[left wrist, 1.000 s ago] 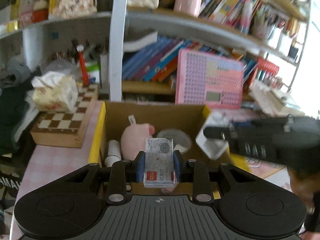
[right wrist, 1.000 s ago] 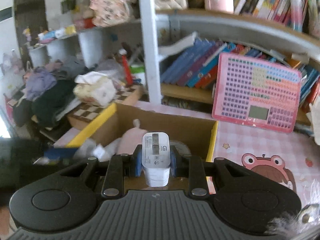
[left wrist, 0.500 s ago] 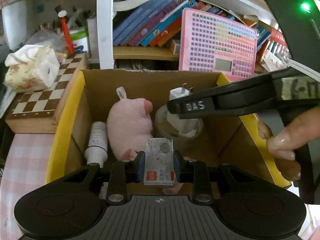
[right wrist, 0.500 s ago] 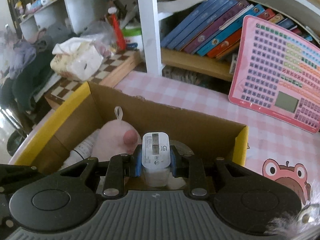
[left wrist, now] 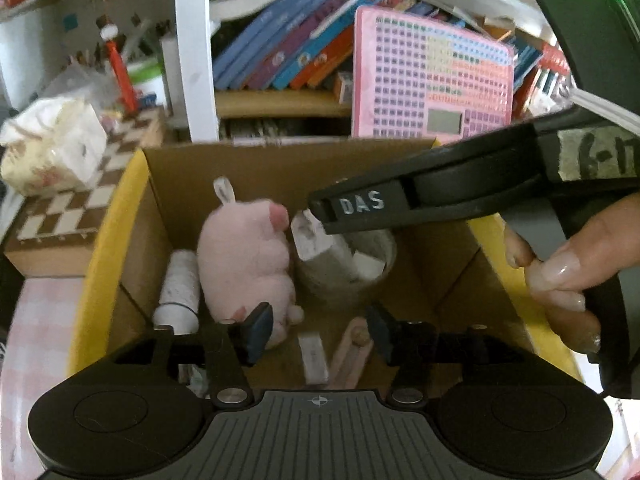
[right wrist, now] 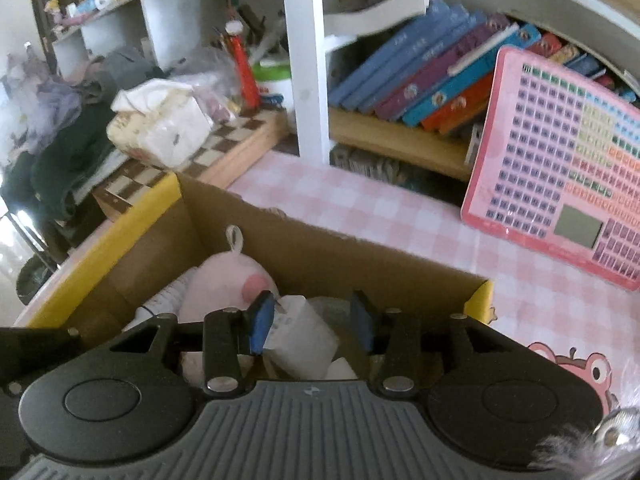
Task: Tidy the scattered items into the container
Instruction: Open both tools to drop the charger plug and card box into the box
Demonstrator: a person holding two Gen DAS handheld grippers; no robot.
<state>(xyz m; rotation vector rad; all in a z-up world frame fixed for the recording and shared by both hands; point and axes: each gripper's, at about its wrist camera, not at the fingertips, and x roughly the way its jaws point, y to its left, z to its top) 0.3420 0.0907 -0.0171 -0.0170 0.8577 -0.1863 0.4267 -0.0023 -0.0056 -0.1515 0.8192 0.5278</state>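
Cluttered bookshelves back a table under a pink checked cloth [right wrist: 360, 204], on which the open cardboard box [left wrist: 280, 168] with yellow flaps stands as the container. Along its left wall lies a white bottle [left wrist: 180, 288]; beside that a pink plush pig [left wrist: 244, 256] rests toward the far wall, and at mid-floor sits a round white tub [left wrist: 352, 272]. By my reading the step in hand is the release of both carried items into the box. The left gripper [left wrist: 316, 328] hangs over the near edge with its jaws opening and nothing pressed between the pads; a small white packet [left wrist: 314, 352] lies on the box floor below the gap, just beside a pale pink stick-shaped item [left wrist: 352, 352]. The right gripper [right wrist: 312, 320] is likewise opening its jaws, and the white charger plug [right wrist: 300, 332] sits tilted between the blue pads, seemingly already free and dropping toward the tub. The next move probably calls for lifting both grippers straight up clear of the box walls, then looking for anything left outside. Only the left wrist view shows the box floor, the packet and the person's hand [left wrist: 568, 276] on the right gripper's handle; only the right wrist view shows the cloth behind the box, its frog print [right wrist: 580, 364] and the tissue pack [right wrist: 160, 128] on the chessboard [right wrist: 224, 148].
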